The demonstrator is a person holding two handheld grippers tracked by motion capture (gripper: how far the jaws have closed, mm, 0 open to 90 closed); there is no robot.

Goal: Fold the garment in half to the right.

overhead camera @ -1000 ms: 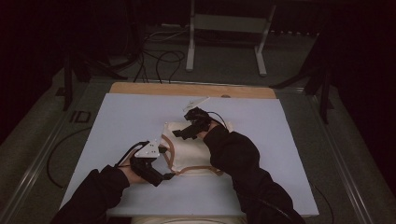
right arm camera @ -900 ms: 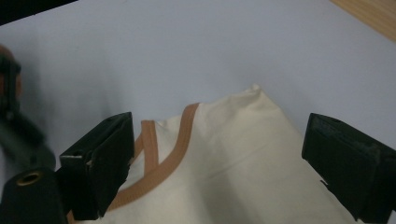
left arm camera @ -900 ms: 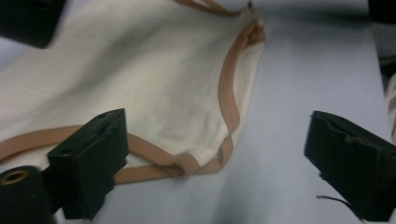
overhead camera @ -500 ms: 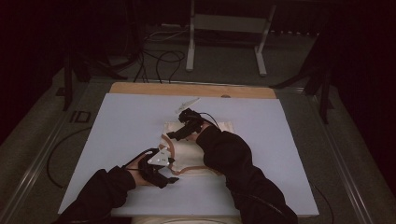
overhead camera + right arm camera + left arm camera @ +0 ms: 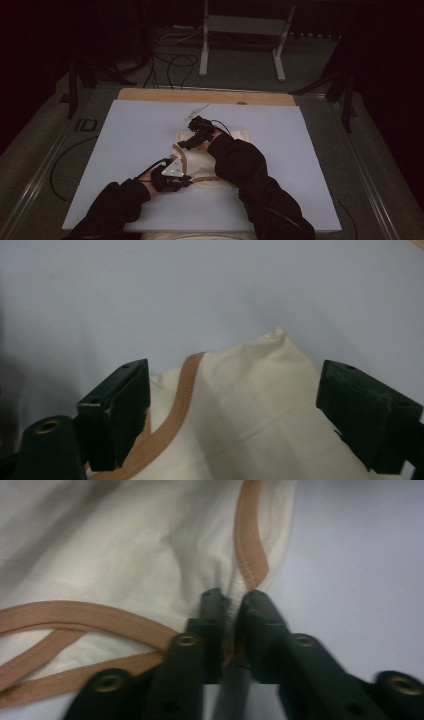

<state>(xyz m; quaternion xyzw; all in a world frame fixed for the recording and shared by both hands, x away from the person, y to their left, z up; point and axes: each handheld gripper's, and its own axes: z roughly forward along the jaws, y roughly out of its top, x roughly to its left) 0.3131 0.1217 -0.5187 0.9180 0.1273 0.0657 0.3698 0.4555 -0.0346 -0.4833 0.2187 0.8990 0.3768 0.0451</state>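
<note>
A cream cloth bag [image 5: 210,160] with tan straps [image 5: 250,545] lies at the centre of the pale worktop [image 5: 125,130] in the high view. The left gripper [image 5: 231,611], lower left of the bag, has just been closing its jaws and now pinches the bag's strap edge. The right gripper [image 5: 232,405] stands over the bag's upper corner, jaws spread wide with the cloth between them, unpinched.

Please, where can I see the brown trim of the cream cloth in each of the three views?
High view: brown trim curves at centre, by the left tool.
Left gripper view: trim runs down from top centre into the shut jaws.
Right gripper view: trim lies lower left.
Shared landmark: cream cloth on the pale table.
</note>
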